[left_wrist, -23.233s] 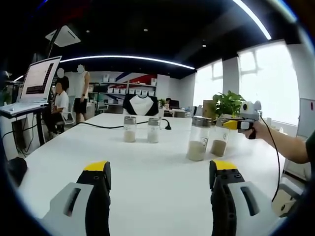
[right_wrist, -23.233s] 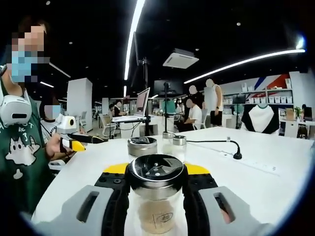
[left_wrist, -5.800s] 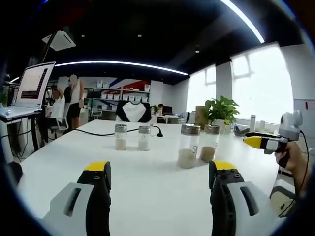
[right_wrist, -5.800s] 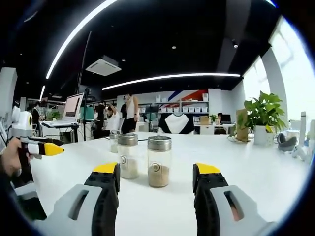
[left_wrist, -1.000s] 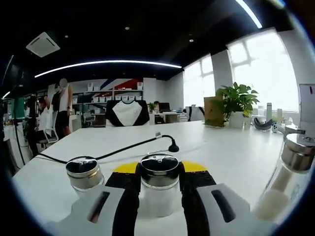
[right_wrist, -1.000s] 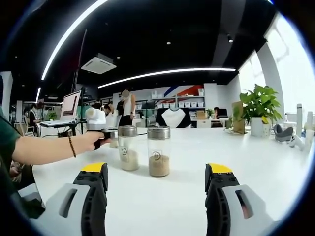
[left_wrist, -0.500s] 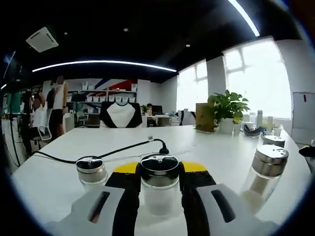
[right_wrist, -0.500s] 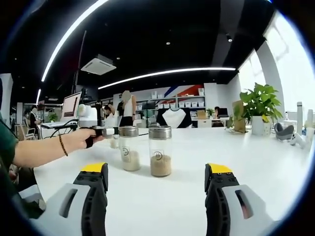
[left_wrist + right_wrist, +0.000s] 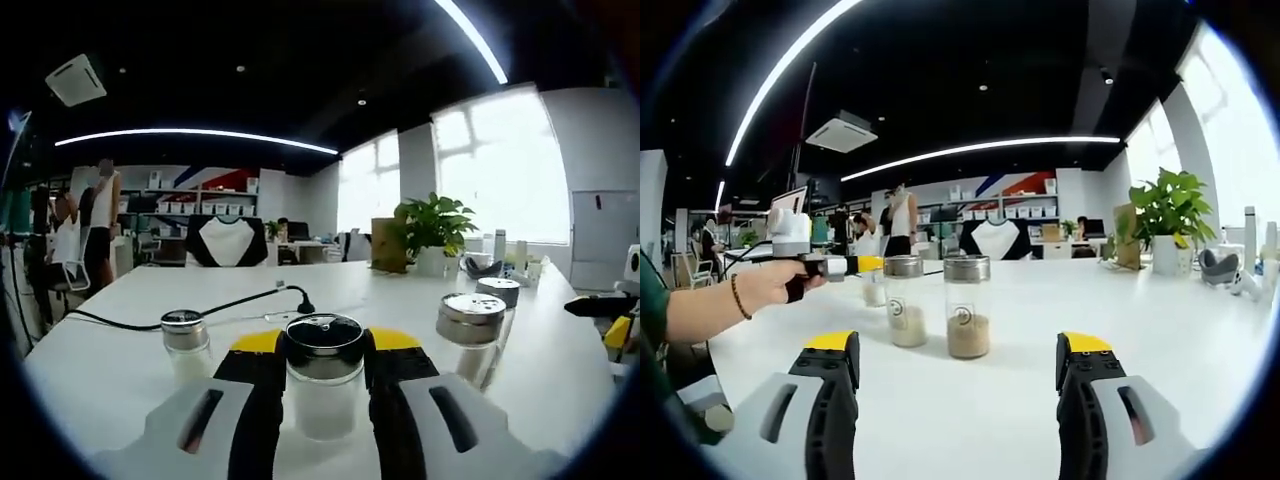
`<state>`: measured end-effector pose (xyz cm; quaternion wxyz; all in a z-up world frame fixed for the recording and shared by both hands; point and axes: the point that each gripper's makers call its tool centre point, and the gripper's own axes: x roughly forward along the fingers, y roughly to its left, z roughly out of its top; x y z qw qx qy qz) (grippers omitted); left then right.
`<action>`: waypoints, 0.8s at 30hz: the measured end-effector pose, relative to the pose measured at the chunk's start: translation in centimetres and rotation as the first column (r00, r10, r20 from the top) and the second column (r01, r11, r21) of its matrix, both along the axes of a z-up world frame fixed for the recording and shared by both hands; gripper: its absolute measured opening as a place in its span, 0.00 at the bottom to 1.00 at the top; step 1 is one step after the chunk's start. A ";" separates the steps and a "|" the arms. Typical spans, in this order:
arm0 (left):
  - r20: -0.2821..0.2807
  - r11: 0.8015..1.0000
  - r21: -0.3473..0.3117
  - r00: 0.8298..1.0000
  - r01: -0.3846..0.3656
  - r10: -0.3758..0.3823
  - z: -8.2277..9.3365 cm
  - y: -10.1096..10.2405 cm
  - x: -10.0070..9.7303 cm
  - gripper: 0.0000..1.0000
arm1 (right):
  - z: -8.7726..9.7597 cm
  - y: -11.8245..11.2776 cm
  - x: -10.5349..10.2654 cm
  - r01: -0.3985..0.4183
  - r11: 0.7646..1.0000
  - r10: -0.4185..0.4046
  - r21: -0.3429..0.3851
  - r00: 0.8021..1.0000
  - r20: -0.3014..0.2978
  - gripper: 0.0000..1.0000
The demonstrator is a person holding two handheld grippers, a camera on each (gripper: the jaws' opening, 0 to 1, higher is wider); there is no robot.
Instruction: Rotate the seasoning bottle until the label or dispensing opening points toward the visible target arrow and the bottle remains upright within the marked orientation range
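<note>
open-plan office | long white table (image 9: 120,350) | laptop (image 9: 790,203) on a stand | shelves (image 9: 1030,210) of boxes | potted plant (image 9: 428,228) by big windows (image 9: 495,170) | people (image 9: 85,235) at desks

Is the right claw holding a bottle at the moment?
No, the right claw is open, with both bottles standing beyond it.

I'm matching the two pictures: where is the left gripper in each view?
Left gripper view: the left gripper rises from the bottom centre, shut on a steel-capped seasoning bottle.
Right gripper view: the same gripper is at mid-left, held in a hand, yellow tip pointing right.
Shared landmark: the potted plant.
</note>
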<state>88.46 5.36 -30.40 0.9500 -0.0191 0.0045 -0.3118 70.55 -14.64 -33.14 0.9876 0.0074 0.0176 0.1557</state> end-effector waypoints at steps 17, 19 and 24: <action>0.000 0.997 0.000 0.997 0.077 -0.077 -1.0 -0.7 -3.9 0.32 | -0.3 0.0 -0.2 -0.001 1.000 0.001 0.001 1.000 -0.011 0.82; 0.001 0.997 0.001 0.997 0.081 -0.081 -1.2 -0.8 -4.0 0.32 | -0.2 0.0 -0.2 0.000 1.000 0.000 0.001 1.000 -0.008 0.82; -0.004 0.996 0.005 0.996 0.087 -0.087 -1.7 -1.2 -4.1 0.32 | -0.2 0.0 -0.3 -0.003 1.000 0.003 0.002 1.000 -0.011 0.81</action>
